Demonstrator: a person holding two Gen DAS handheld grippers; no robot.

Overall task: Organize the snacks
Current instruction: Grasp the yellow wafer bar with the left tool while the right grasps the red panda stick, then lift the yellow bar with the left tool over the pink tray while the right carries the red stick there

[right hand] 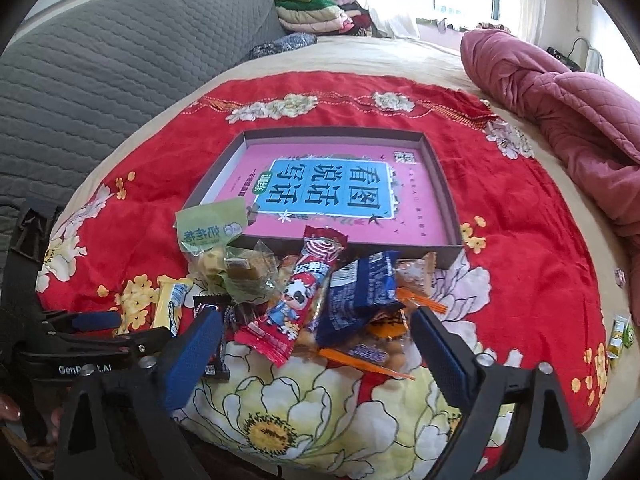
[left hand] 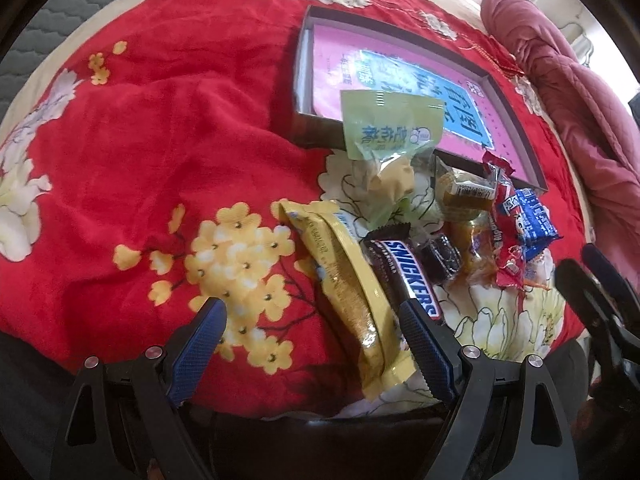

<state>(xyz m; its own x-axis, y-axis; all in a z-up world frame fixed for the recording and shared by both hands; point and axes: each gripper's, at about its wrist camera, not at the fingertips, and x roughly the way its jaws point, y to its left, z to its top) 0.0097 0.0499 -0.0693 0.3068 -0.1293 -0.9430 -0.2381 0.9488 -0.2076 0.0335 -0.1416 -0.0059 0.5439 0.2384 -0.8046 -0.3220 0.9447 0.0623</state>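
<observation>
Both grippers hover low over the red floral blanket [right hand: 520, 240] on the bed, jaws spread wide, nothing pinched. Left gripper [left hand: 312, 320]: the yellow wafer pack [left hand: 352, 292] lies right between its jaws, long axis running roughly along the fingers, away and slightly left; the Snickers bar [left hand: 404, 276] sits just beside it under the right fingertip, same diagonal. So the left one is nearer to those two, and closing across the wafer's short side looks like the easy grab. Next over: the green-label bag [left hand: 384, 132] leans on the near wall of the shallow box [right hand: 440, 184], which lies beyond the heap with a pink book [right hand: 340, 188] flat inside and no snacks in it yet. Right gripper [right hand: 316, 332]: heap is straight ahead between its jaws, red panda-print stick [right hand: 296, 304] running diagonal, blue pack [right hand: 356, 296] touching it on the right, orange-wrapped bits partly buried under both. Count, best I can tell: 1 yellow wafer, 1 Snickers, 1 green bag, 1 red stick, 1 blue pack, a few small clear or orange wrapped pieces I can't count, 1 stray small packet [right hand: 620, 334] well apart at far right, 1 box, 1 book
</observation>
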